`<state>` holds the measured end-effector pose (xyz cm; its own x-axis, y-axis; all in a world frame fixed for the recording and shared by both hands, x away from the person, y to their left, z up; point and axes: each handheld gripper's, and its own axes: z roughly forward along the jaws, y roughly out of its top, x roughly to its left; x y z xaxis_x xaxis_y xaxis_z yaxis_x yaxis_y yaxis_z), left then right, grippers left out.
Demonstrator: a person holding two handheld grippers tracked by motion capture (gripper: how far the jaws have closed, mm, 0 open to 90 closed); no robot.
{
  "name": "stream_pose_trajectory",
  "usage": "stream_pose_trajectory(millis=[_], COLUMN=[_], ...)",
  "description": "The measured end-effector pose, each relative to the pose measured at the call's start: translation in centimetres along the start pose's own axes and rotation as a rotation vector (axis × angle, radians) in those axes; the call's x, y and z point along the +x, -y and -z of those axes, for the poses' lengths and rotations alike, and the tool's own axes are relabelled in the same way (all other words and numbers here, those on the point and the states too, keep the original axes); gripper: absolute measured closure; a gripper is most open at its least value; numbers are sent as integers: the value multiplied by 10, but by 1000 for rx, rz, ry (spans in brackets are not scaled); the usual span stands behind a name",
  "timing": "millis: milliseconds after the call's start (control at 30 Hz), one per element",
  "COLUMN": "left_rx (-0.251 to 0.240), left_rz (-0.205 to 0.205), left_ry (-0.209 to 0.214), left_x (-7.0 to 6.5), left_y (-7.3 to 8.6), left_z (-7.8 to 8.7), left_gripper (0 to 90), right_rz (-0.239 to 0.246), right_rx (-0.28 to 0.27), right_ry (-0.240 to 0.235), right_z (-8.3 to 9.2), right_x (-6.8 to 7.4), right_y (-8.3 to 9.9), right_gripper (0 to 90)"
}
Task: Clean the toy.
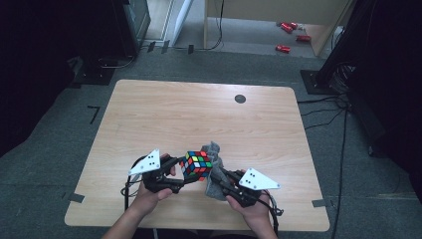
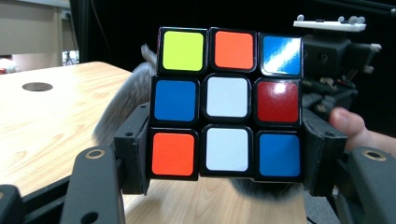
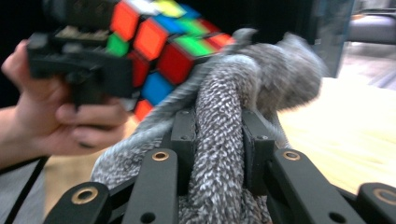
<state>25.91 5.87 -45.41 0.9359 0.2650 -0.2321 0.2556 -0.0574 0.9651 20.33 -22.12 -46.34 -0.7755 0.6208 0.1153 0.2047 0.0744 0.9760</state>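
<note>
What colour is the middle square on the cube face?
White, on the cube held in the left gripper; clearest in the left gripper view.

We saw a light wooden table (image 1: 199,114) on a grey carpet floor (image 1: 64,149). It had a small round dark hole (image 1: 240,98) near the far edge.

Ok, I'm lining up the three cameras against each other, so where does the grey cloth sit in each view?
High view: the grey cloth lies low centre, right of the cube, pinched by the right gripper.
Left gripper view: it shows as a grey blur left of and behind the cube.
Right gripper view: it fills the centre, clamped between that gripper's jaws.
Shared landmark: the cube, upper left there.
</note>
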Motion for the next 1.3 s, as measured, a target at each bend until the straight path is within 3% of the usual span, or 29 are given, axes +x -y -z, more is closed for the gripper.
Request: stream_pose_trajectory(millis=[67,200,300,400,500,667,767,800,867,967,1133,1200,1300], left_rx=[-5,-20,-15,4,34,80,117,128,149,163,164,169,169], left_rz=[4,15,13,6,0,-5,-10,-10,-11,-16,-9,-2,16], left_ry=[-5,-33,-51,-75,-100,-159,-202,-214,-228,-231,-241,-251,-265], left_x=[2,7,9,9,9,10,12,12,12,11,12,14,16], left_y=[-1,-2,-2,-1,0,1,3,4,6,6,6,6,6], left_z=[3,9,10,9,7,3,0,-1,-3,-5,-4,-3,-2], left_gripper=[341,341,341,341,341,341,341,341,341,341,341,341,341], right_rz=[14,38,73,30,-36,-40,-20,-28,-52,-63,-62,-71,-80], right_rx=[27,121,144,124,122,195,244,272,331,377,421,423,377], right_ry=[-11,-121,-88,-3,145,435,574,593,604,589,542,522,486], right_z=[-6,-15,-15,-5,9,32,42,43,41,35,25,24,26], right_x=[5,12,13,-2,-25,-57,-70,-74,-80,-84,-84,-86,-86], right_y=[4,9,7,3,2,6,10,13,21,31,41,43,40], right_gripper=[723,719,717,717,709,698,693,688,684,677,655,598,428])
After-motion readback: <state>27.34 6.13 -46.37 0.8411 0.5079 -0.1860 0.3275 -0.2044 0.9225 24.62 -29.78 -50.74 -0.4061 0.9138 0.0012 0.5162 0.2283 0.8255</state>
